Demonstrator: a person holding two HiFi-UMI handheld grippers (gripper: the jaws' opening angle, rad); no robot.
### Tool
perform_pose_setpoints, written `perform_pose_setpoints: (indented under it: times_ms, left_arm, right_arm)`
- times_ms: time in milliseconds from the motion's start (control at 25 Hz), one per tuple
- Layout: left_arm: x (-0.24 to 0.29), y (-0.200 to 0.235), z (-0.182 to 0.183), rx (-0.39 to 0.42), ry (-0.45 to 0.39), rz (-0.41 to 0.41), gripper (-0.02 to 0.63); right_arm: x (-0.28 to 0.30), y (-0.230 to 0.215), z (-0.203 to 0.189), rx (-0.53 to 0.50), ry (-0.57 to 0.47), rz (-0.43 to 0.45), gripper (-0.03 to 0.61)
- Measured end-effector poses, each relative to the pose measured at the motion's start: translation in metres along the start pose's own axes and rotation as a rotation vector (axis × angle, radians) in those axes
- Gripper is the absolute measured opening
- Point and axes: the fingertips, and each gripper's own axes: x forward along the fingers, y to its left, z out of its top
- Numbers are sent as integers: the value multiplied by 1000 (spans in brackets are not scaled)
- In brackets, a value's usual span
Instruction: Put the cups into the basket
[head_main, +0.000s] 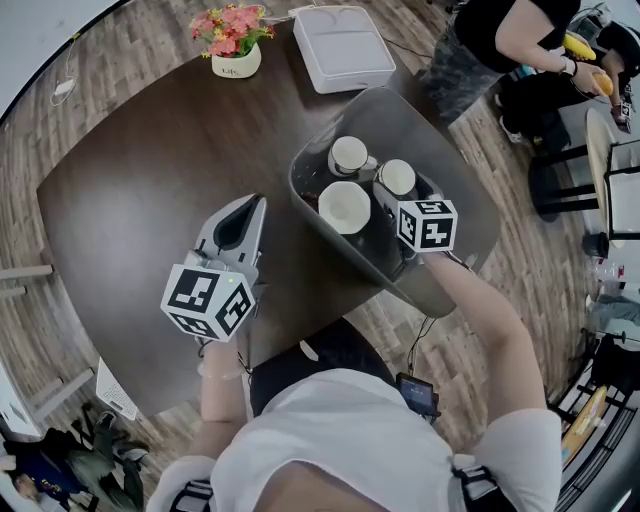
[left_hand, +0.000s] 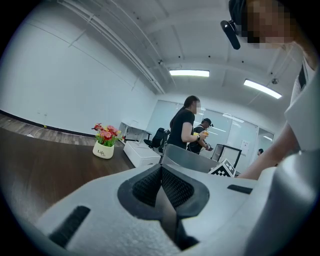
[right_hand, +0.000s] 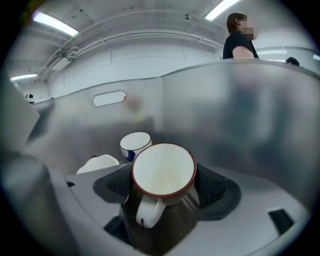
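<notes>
A grey basket (head_main: 470, 205) stands at the right edge of the dark table (head_main: 140, 180); three cups are inside it. My right gripper (head_main: 392, 192) reaches into the basket and is shut on a brown cup (right_hand: 165, 200) with a white inside and a white handle facing the camera; from above that cup (head_main: 397, 177) shows only its white inside. A white cup with blue marks (right_hand: 135, 144) stands beyond it, and a larger white cup (head_main: 344, 207) sits to its left. My left gripper (head_main: 250, 205) hovers over the table left of the basket, its jaws shut and empty (left_hand: 161, 172).
A white pot of pink and red flowers (head_main: 236, 48) and a flat white box (head_main: 342, 47) stand at the table's far side. A person in black (head_main: 520, 40) stands beyond the basket. Stools and a small table (head_main: 600, 150) lie to the right.
</notes>
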Motion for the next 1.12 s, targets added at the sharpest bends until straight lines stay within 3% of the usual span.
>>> perform_pose_setpoints:
  times_ms: [200, 400, 560, 920, 1120]
  left_arm:
    - [-1, 4, -3, 1, 7, 4, 9]
    - [-2, 4, -8, -1, 18, -2, 9]
    - [-3, 2, -11, -5, 24, -7, 9]
    - [-4, 2, -15, -16, 33, -28, 9]
    - [-6, -4, -13, -7, 25, -48, 9]
  right_arm:
    - [7, 1, -23, 24, 37, 1, 367]
    - [7, 5, -35, -45, 57, -5, 367]
    - [7, 0, -39, -28, 77, -28, 367]
    - [1, -1, -54, -170, 202, -61, 368]
    - [-18, -3, -30, -216, 166, -99, 370]
